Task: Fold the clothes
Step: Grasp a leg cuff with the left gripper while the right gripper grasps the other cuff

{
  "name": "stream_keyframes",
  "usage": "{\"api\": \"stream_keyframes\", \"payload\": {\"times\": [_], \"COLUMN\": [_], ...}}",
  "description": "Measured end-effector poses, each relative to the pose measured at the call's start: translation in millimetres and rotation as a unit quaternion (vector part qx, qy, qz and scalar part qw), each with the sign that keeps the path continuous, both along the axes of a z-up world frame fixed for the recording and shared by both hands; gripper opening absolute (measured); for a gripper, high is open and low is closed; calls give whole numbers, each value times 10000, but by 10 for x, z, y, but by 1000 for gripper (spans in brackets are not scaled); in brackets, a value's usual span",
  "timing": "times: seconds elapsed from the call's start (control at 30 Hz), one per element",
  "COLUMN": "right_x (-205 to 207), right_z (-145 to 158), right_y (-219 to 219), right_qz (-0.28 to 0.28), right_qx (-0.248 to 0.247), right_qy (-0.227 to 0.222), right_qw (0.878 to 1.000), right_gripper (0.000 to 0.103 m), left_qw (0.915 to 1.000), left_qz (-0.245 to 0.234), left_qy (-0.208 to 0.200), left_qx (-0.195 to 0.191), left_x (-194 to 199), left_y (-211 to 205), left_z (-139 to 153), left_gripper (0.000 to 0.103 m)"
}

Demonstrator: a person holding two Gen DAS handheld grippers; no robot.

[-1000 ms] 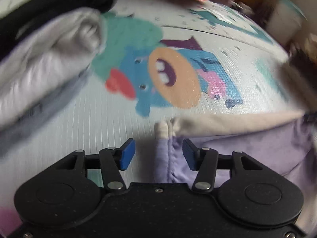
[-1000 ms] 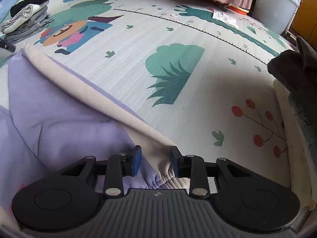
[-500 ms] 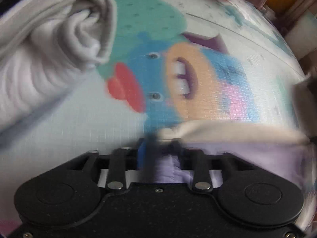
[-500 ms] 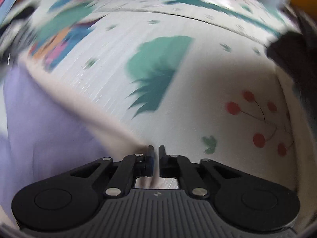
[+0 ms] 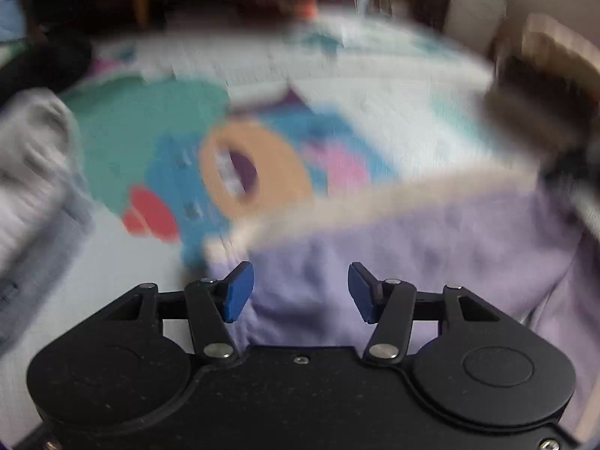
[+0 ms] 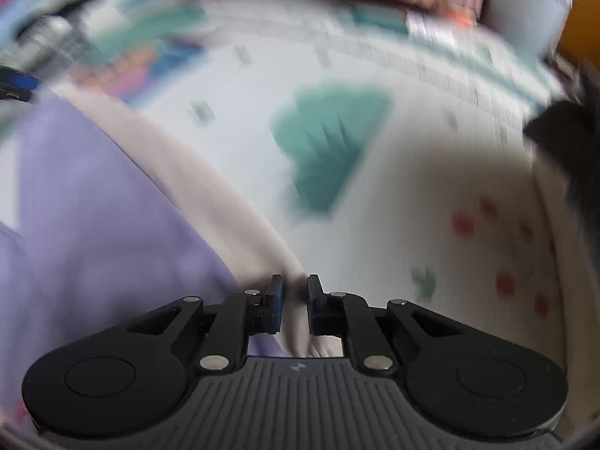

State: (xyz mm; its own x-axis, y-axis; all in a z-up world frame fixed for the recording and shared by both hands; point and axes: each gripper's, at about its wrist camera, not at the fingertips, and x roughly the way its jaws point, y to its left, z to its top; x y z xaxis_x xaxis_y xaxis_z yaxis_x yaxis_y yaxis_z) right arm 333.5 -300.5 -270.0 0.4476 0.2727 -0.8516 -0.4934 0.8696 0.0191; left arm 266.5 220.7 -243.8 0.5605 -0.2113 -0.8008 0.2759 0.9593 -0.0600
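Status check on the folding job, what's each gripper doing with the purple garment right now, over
Left gripper opening, pads clear of the purple garment. Right gripper opening, cream hem between its pads. Nothing in the way.

One lavender garment point(image 5: 431, 247), one play mat point(image 6: 393, 195), perhaps two grey folded clothes point(image 5: 33, 157)
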Motion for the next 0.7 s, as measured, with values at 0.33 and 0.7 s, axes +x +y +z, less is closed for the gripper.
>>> {"api": "stream_keyframes", "payload": {"times": [0.33, 0.7], "right_x": [-524, -1984], "right_z": [378, 106], "right_y": [-112, -260], "right_qz": [182, 742], "right_qx": [241, 7], "right_qy": [-731, 79], "right_qw": [9969, 9972], "right_gripper": [32, 31], "left_qw": [9915, 9786], "left_qz": [-1143, -2055], "left_qy": [-622, 120], "left_qx": [20, -18], "left_x": [-771, -2378], "left_y": [-678, -1086], "left_z": [272, -92], "left_gripper": [55, 54]}}
